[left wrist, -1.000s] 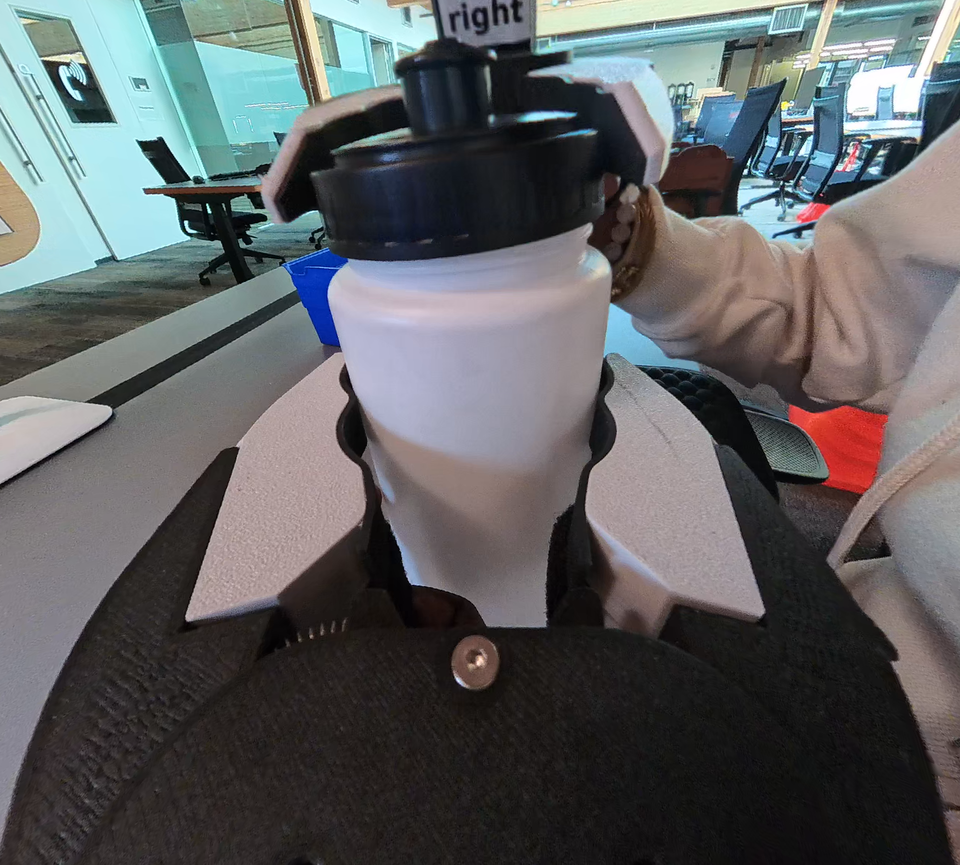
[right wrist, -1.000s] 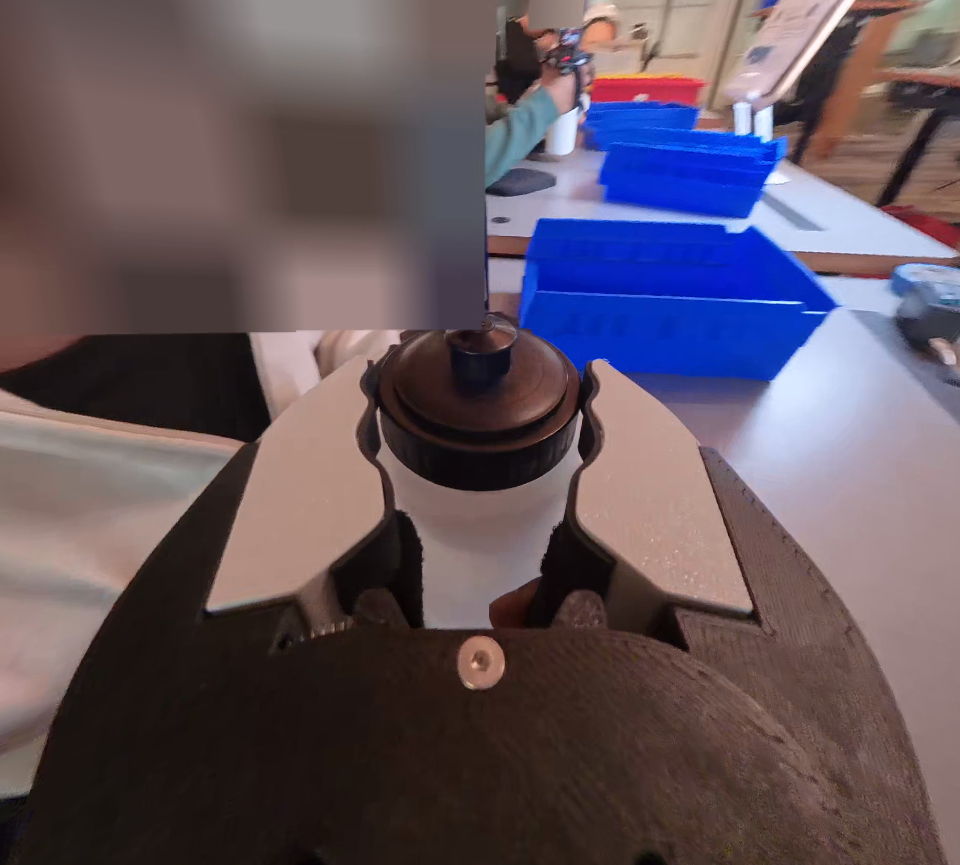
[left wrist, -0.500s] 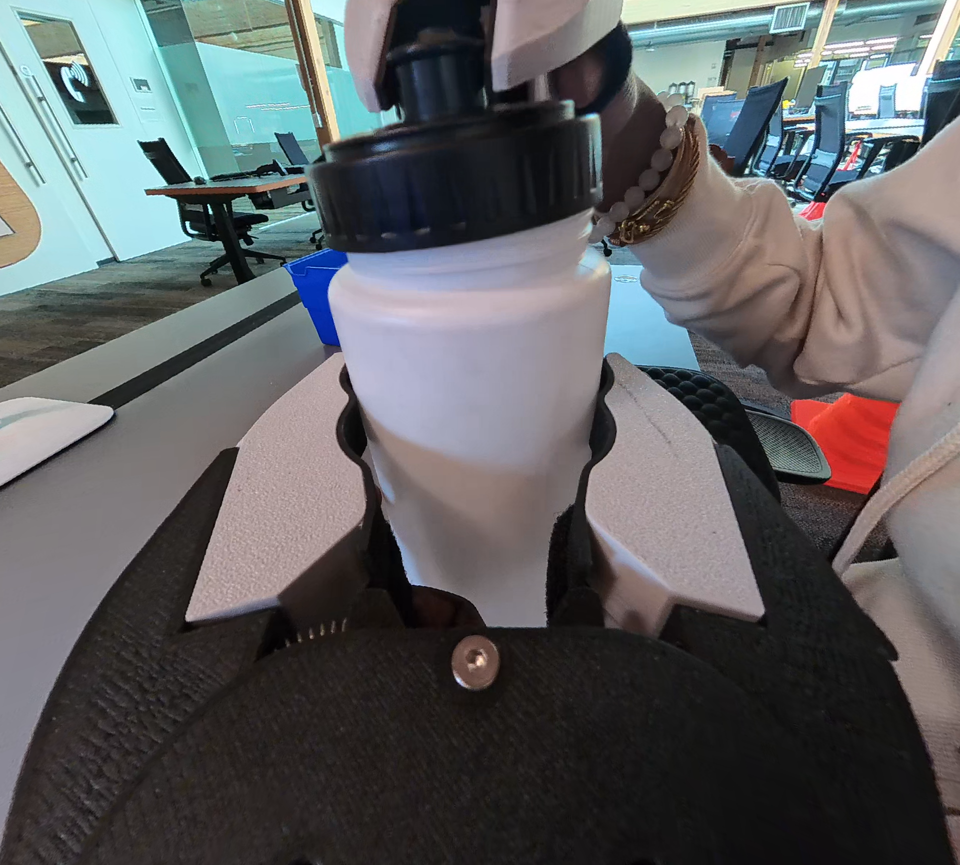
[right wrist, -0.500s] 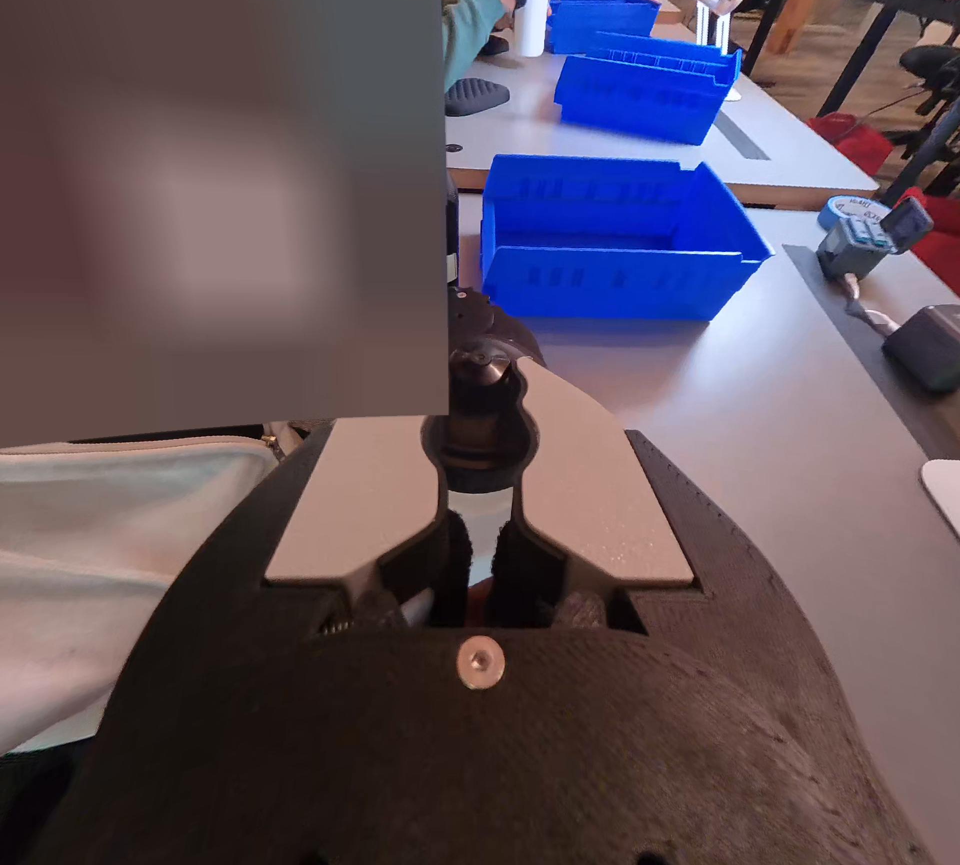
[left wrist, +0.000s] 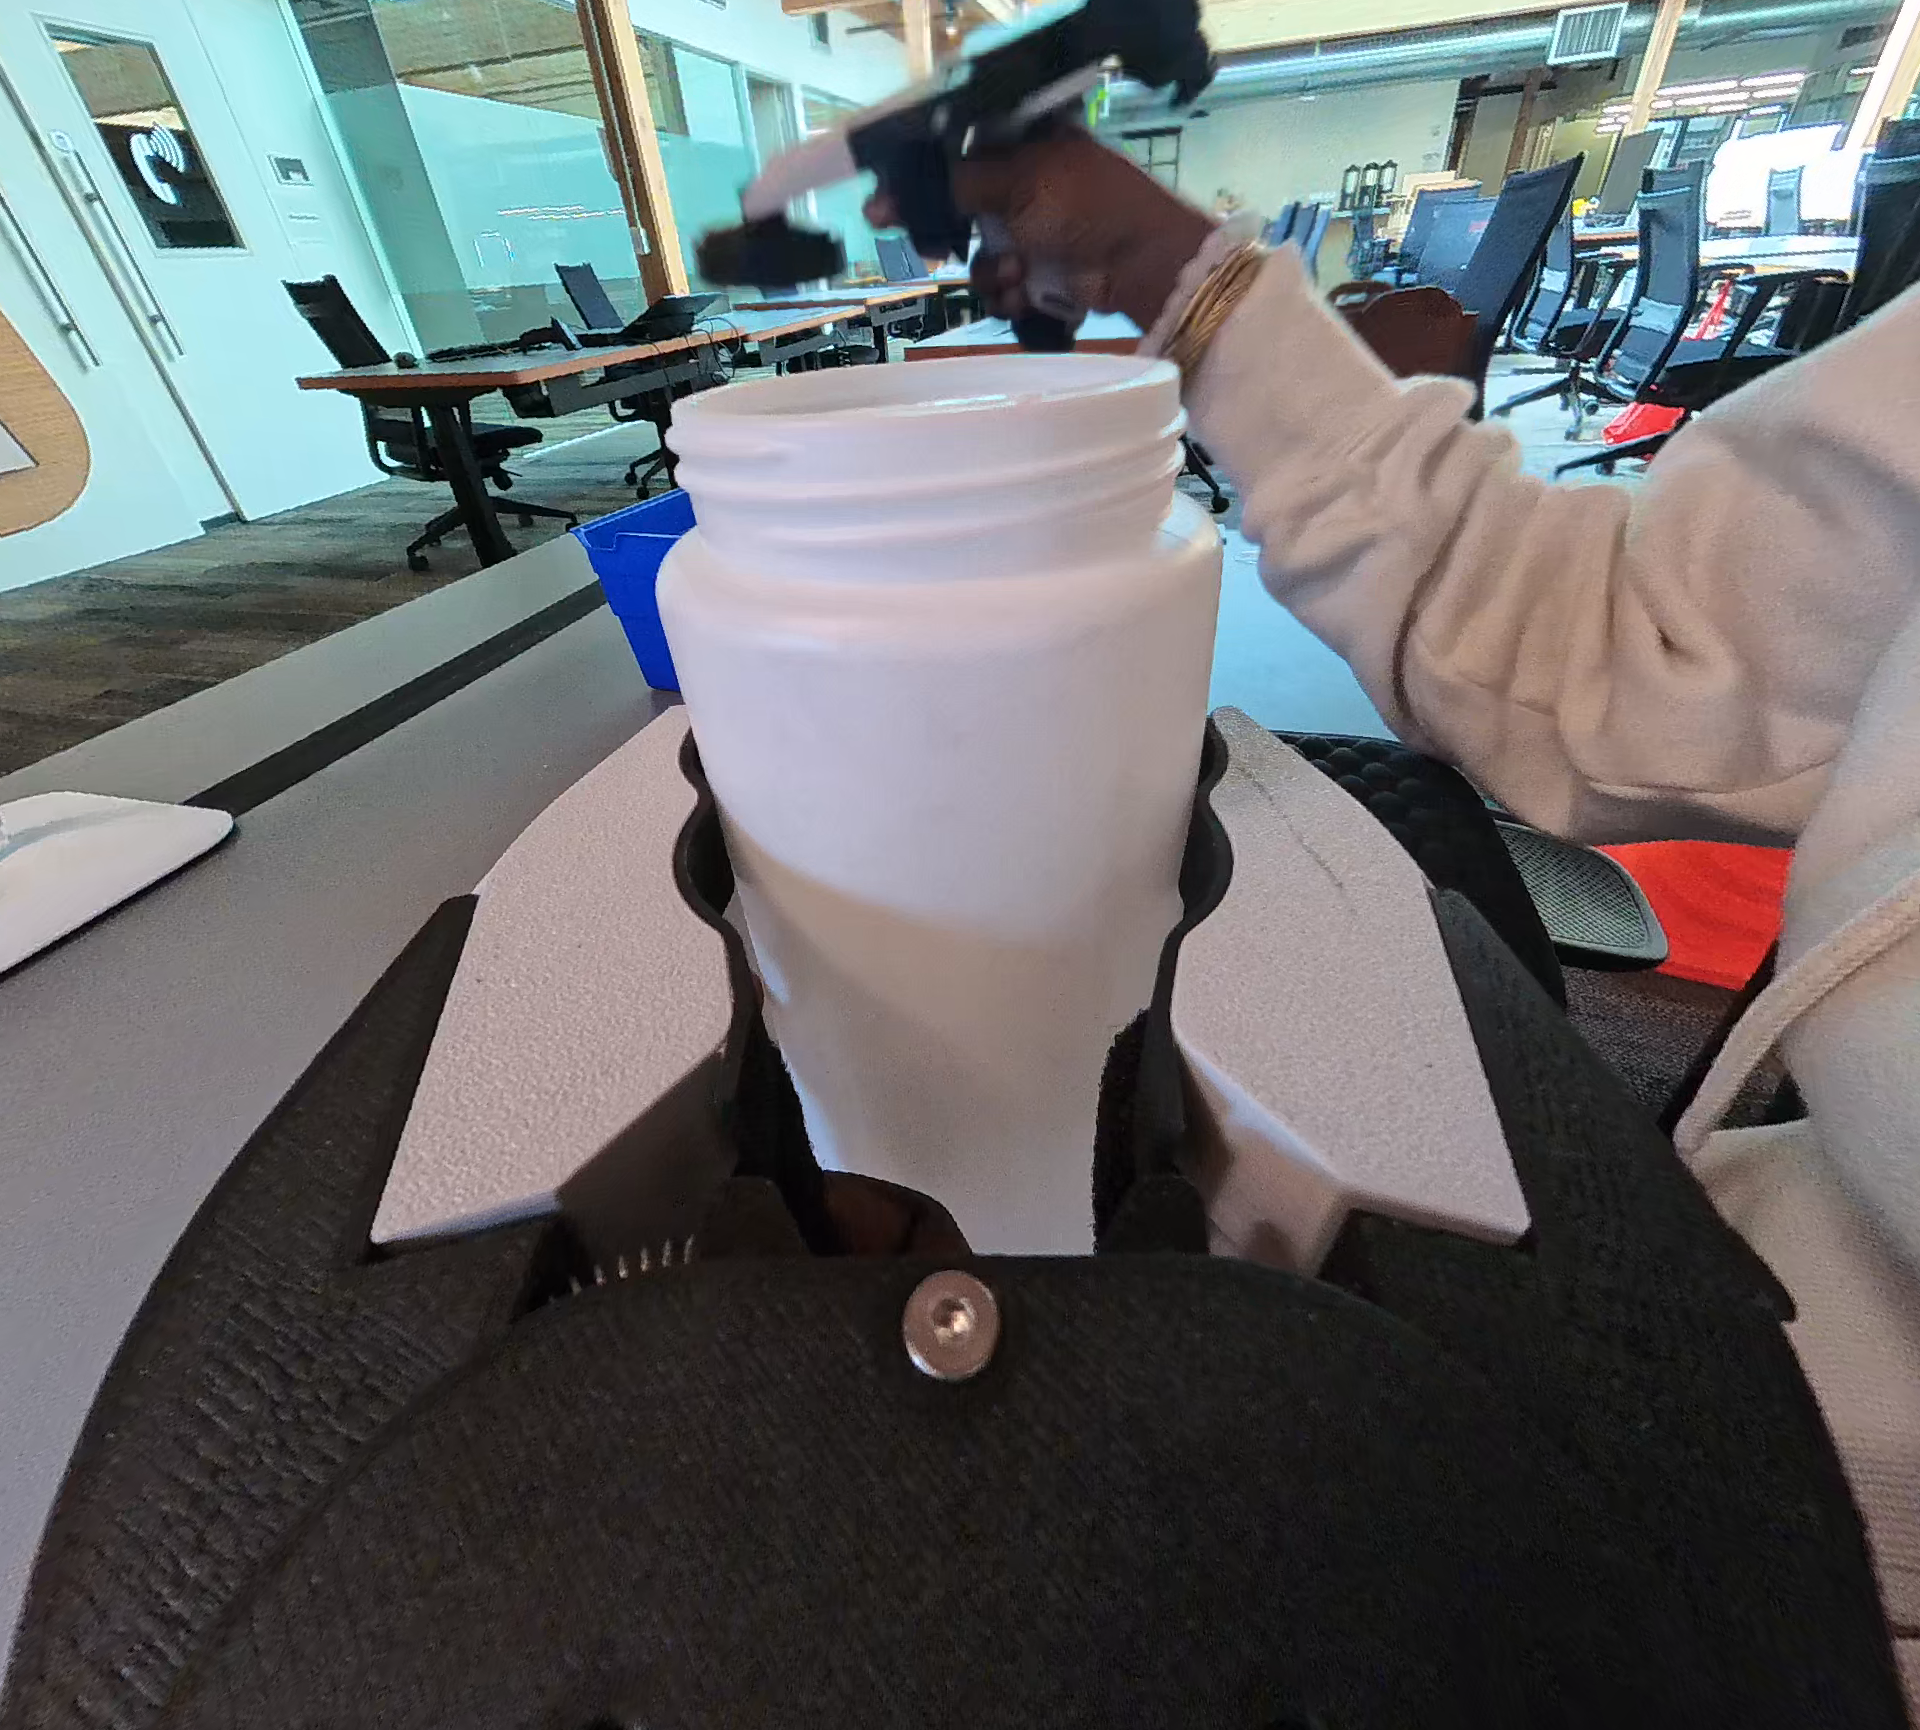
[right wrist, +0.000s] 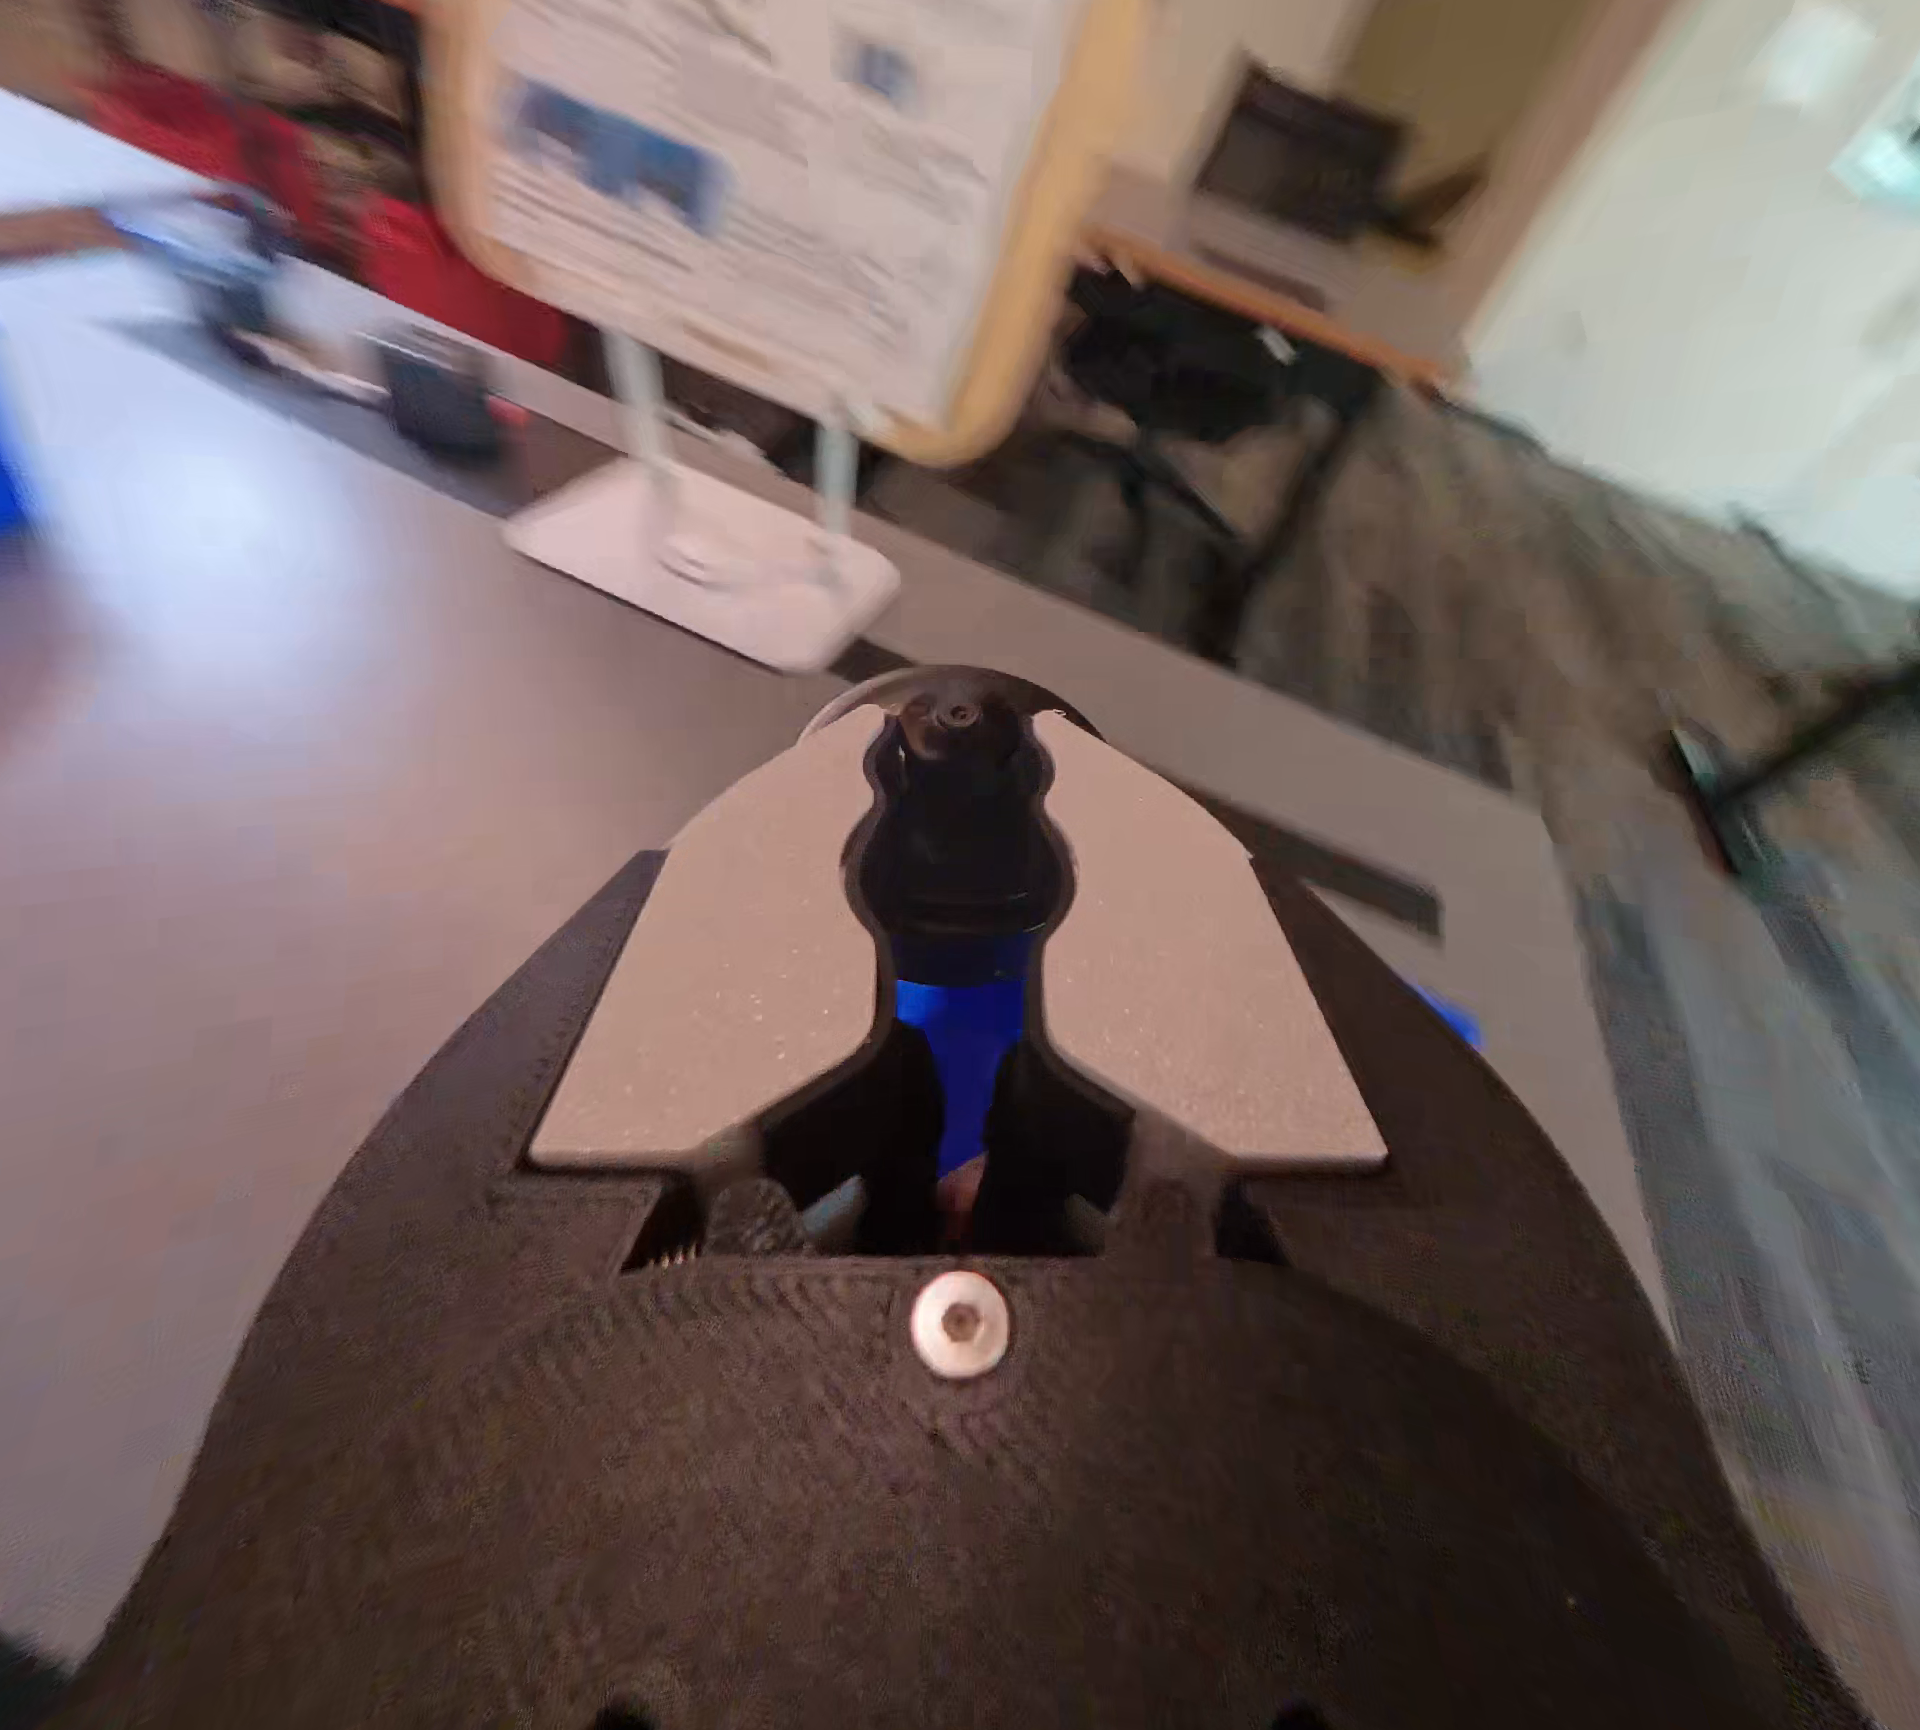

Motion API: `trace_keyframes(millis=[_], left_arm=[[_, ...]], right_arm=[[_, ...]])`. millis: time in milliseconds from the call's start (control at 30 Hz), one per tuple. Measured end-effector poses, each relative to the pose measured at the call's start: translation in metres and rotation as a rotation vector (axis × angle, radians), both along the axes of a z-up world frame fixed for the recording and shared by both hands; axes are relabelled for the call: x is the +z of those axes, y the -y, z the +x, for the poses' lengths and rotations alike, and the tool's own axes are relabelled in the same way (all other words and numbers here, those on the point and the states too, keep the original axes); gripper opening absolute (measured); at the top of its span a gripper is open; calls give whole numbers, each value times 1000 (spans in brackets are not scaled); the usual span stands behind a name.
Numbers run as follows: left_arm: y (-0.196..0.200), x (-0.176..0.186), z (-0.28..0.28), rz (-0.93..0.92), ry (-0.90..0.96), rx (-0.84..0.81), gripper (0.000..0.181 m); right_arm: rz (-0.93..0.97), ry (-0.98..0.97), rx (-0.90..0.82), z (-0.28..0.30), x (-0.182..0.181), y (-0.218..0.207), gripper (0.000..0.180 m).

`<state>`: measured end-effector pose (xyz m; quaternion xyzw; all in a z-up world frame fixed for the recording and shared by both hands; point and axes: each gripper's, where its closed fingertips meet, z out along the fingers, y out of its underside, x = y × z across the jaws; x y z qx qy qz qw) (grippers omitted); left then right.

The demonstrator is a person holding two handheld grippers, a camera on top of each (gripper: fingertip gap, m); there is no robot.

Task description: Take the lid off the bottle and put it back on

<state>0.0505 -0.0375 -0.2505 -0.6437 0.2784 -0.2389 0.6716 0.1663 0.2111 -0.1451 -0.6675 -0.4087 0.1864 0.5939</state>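
My left gripper [left wrist: 951,807] is shut on the white bottle [left wrist: 940,704] and holds it upright. The bottle's threaded mouth is open, with no lid on it. In the left wrist view my right gripper [left wrist: 821,210] is up and to the left of the bottle's mouth, blurred, with the black lid [left wrist: 769,255] hanging below its tips. In the right wrist view my right gripper [right wrist: 956,745] is shut on the lid's black spout [right wrist: 951,833]; most of the lid is hidden under the fingers [right wrist: 1153,974].
A grey table [left wrist: 208,1005] lies below. A blue bin [left wrist: 634,579] stands behind the bottle. A white stand base [right wrist: 707,568] with a poster board [right wrist: 769,91] is on the table ahead of the right gripper. A person's sleeve [left wrist: 1558,641] reaches in from the right. My hands' fingertips stand some 30 cm from each other.
My right gripper closed on the lid's spout, lifted the lid off the bottle and swung it up and to the left. The left gripper and the bottle have stayed still.
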Motion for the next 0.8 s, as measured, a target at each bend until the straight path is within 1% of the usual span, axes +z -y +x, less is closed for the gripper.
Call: trace_keyframes(millis=[67, 167, 267, 333, 367, 467, 600, 633, 667, 733, 767, 800], left_arm=[[0, 0, 0, 0, 0, 1, 87], [0, 0, 0, 1, 0, 0, 87], [0, 0, 0, 1, 1, 0, 87], [0, 0, 0, 1, 1, 0, 87], [0, 0, 0, 2, 2, 0, 87], [0, 0, 0, 3, 3, -2, 87], [0, 0, 0, 3, 3, -2, 87], [0, 0, 0, 3, 3, -2, 87], [0, 0, 0, 4, 3, -2, 87], [0, 0, 0, 5, 4, -3, 87], [0, 0, 0, 5, 5, -3, 87], [0, 0, 0, 6, 5, -3, 87]], right_arm=[[-108, 27, -149, 26, -41, -45, 22], [-248, 108, -295, 52, -106, -92, 23], [-386, 171, -371, 69, -160, -121, 23], [-457, 198, -397, 75, -187, -129, 23], [-460, 214, -412, 78, -195, -132, 23], [-451, 233, -449, 85, -209, -138, 23], [-447, 258, -489, 94, -216, -142, 24], [-442, 265, -495, 95, -215, -143, 30], [-428, 268, -502, 95, -211, -143, 37], [-384, 243, -483, 89, -192, -136, 46], [-352, 206, -434, 77, -176, -128, 49], [-307, 151, -338, 59, -153, -114, 50]])
